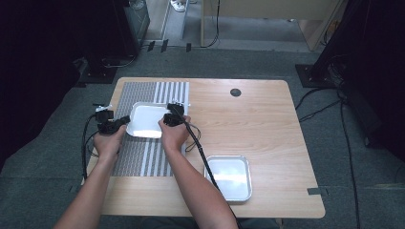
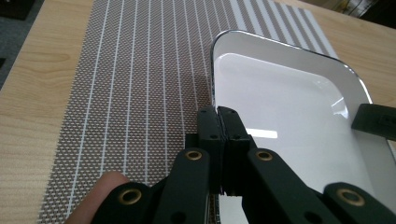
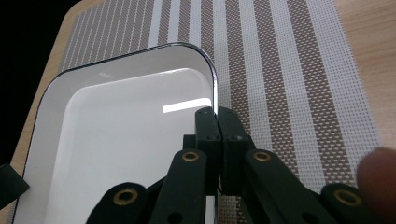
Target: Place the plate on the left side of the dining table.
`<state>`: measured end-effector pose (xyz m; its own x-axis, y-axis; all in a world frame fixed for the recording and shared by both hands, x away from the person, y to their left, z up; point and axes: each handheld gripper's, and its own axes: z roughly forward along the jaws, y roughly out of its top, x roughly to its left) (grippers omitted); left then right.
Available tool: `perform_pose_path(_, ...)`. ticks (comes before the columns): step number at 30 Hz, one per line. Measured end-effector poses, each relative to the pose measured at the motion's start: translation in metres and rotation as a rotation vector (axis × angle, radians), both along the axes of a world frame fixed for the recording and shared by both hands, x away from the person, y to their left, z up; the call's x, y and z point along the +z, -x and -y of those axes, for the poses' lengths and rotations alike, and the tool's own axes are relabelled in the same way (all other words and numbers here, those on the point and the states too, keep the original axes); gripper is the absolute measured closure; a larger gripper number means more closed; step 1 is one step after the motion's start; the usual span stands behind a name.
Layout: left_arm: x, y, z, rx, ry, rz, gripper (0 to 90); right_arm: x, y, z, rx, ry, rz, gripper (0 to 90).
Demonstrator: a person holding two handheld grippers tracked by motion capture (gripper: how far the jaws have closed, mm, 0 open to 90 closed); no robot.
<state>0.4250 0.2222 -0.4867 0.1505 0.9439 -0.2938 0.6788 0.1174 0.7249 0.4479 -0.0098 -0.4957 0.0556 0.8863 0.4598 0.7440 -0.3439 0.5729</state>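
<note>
From the high view we see a wooden table (image 1: 267, 119) with a striped woven placemat (image 1: 143, 160) on its left half, and a white enamel tray (image 1: 145, 120) with a dark rim sitting on the far part of that mat. Our left gripper (image 1: 119, 122) comes in at the tray's left edge and our right gripper (image 1: 171, 114) at its right edge, each held in a hand, with cables trailing back toward us. In the left gripper view, the left gripper (image 2: 218, 122) has its two black jaws pressed together on the tray's (image 2: 285, 107) rim, the placemat (image 2: 135, 93) spreading out to the left beneath. In the right gripper view, the right gripper (image 3: 217, 122) is likewise clamped on the rim of the tray (image 3: 121, 135), with the mat (image 3: 289, 84) running off to the right. We cannot tell whether the tray rests on the mat or is lifted slightly. A second, silver metal tray (image 1: 230, 177) lies well apart at the near right of the table, and a small dark round disc (image 1: 235, 92) sits near the far edge.
</note>
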Motion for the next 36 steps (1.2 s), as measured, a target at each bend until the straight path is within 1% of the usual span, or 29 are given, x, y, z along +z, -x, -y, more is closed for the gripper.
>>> perform_pose_path(2,-0.003,-0.002,0.001,0.006,-0.011,-0.007,90.0,-0.002,-0.003,-0.001,0.003,0.013,-0.004,89.7)
perform_pose_path(5,-0.006,-0.004,0.002,0.011,-0.007,-0.019,90.0,-0.007,-0.008,-0.001,0.007,0.013,-0.021,89.6)
perform_pose_path(9,-0.009,-0.005,0.003,0.009,-0.02,-0.025,90.0,-0.011,-0.01,-0.001,0.01,0.014,-0.023,89.3)
perform_pose_path(12,-0.011,-0.004,0.006,0.005,-0.056,-0.018,89.7,-0.013,-0.011,-0.002,0.017,0.02,-0.014,88.7)
perform_pose_path(16,-0.011,-0.004,0.007,0.008,-0.061,-0.018,89.0,-0.014,-0.012,-0.002,0.031,0.028,-0.006,87.9)
perform_pose_path(18,-0.011,-0.003,0.006,0.008,-0.052,-0.017,87.9,-0.015,-0.013,-0.002,0.038,0.025,-0.003,86.2)
perform_pose_path(20,-0.009,-0.003,0.005,0.01,-0.046,-0.007,81.7,-0.016,-0.012,-0.001,0.053,0.014,0.015,78.4)
perform_pose_path(21,-0.009,-0.002,0.005,0.013,-0.041,0.0,78.2,-0.016,-0.012,-0.001,0.059,0.032,0.035,74.3)
perform_pose_path(22,-0.007,-0.001,0.004,0.021,-0.047,0.007,74.9,-0.015,-0.011,-0.001,0.061,0.039,0.039,71.7)
perform_pose_path(24,-0.005,0.001,0.005,0.047,-0.074,0.006,62.6,-0.014,-0.011,0.0,0.07,0.041,0.054,66.2)
perform_pose_path(25,-0.003,0.002,0.005,0.048,-0.072,0.004,54.9,-0.014,-0.01,0.0,0.078,0.058,0.072,64.1)
perform_pose_path(26,-0.002,0.003,0.004,0.052,-0.078,0.0,47.4,-0.012,-0.009,0.0,0.084,0.071,0.094,60.9)
perform_pose_path(27,-0.001,0.003,0.004,0.055,-0.081,-0.003,43.3,-0.01,-0.008,0.001,0.085,0.078,0.107,59.6)
perform_pose_path(28,0.001,0.005,0.003,0.054,-0.073,0.0,34.4,-0.009,-0.007,0.001,0.085,0.091,0.122,58.6)
perform_pose_path(29,0.002,0.006,0.002,0.053,-0.072,0.0,34.4,-0.006,-0.005,0.002,0.09,0.103,0.137,56.9)
perform_pose_path(30,0.004,0.008,0.001,0.055,-0.078,-0.002,31.2,-0.004,-0.004,0.003,0.094,0.108,0.146,55.6)
perform_pose_path(31,0.005,0.01,0.0,0.056,-0.075,0.002,27.3,-0.001,-0.003,0.004,0.102,0.114,0.154,55.0)
perform_pose_path(32,0.007,0.013,-0.002,0.055,-0.071,0.007,25.8,0.0,-0.002,0.006,0.112,0.115,0.16,54.7)
perform_pose_path(33,0.009,0.015,-0.002,0.056,-0.07,0.011,24.0,0.002,-0.001,0.009,0.124,0.103,0.178,53.4)
perform_pose_path(34,0.01,0.017,-0.003,0.054,-0.067,0.014,22.5,0.004,0.0,0.01,0.138,0.098,0.187,50.3)
perform_pose_path(35,0.011,0.019,-0.003,0.049,-0.067,0.016,21.2,0.005,0.001,0.011,0.153,0.108,0.182,47.1)
perform_pose_path(36,0.012,0.021,-0.003,0.047,-0.068,0.017,20.0,0.007,0.002,0.012,0.173,0.124,0.175,45.9)
